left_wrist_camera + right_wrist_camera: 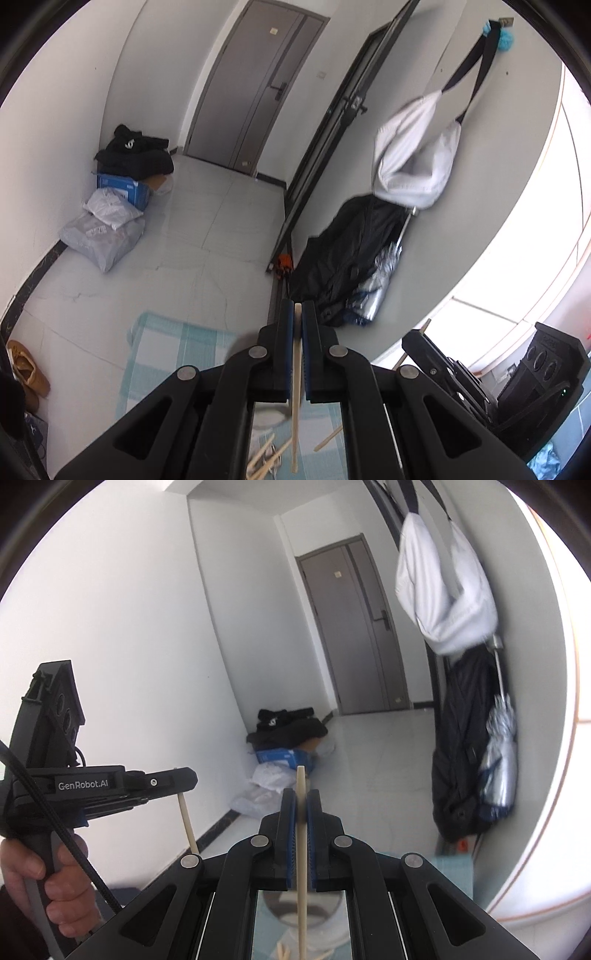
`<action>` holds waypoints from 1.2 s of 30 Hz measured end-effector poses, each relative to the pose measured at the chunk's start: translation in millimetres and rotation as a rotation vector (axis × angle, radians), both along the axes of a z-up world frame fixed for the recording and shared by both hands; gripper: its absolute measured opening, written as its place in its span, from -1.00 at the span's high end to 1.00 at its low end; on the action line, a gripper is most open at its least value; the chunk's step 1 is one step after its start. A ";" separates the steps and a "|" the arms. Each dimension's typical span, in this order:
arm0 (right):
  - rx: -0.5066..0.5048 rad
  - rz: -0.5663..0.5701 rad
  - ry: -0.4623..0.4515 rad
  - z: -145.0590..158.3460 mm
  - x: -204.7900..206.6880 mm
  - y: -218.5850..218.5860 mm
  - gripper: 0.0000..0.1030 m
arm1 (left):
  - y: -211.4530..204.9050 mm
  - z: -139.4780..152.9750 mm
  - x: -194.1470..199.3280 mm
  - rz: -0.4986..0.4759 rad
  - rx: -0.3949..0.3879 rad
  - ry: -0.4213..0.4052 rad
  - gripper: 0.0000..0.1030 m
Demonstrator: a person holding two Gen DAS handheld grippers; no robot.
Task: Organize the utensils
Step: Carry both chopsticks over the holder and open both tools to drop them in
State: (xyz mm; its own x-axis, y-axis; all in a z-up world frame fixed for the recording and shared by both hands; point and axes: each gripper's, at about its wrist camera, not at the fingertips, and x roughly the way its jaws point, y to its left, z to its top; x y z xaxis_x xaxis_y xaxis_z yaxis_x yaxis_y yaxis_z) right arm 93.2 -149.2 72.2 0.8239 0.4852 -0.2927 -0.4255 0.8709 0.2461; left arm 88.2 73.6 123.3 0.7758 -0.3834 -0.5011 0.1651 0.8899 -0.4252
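Here, in the left wrist view, the left gripper (298, 314) has its fingers clamped on a pale chopstick (295, 406), above loose chopsticks (267, 456) on a checked cloth (166, 354). In the right wrist view, the right gripper (301, 801) pinches another chopstick (301, 849), upright, above a white cup (295, 908).

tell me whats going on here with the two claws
A person holds a claw in each hand. The left claw is shut on one chopstick, and the right claw is shut on another chopstick. Both are held up off the checked cloth, where more sticks lie loose.
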 end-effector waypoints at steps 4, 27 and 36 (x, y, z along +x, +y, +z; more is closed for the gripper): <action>-0.014 0.019 -0.063 22.1 21.3 11.3 0.90 | 8.6 13.5 20.8 0.040 -0.010 -0.046 0.99; -0.007 0.031 -0.074 -23.3 123.1 32.1 0.90 | 1.5 -43.5 87.3 0.060 0.070 -0.133 0.99; -0.008 0.071 -0.021 -47.0 122.8 27.6 0.90 | -9.4 -56.4 83.1 -0.010 0.138 -0.137 0.98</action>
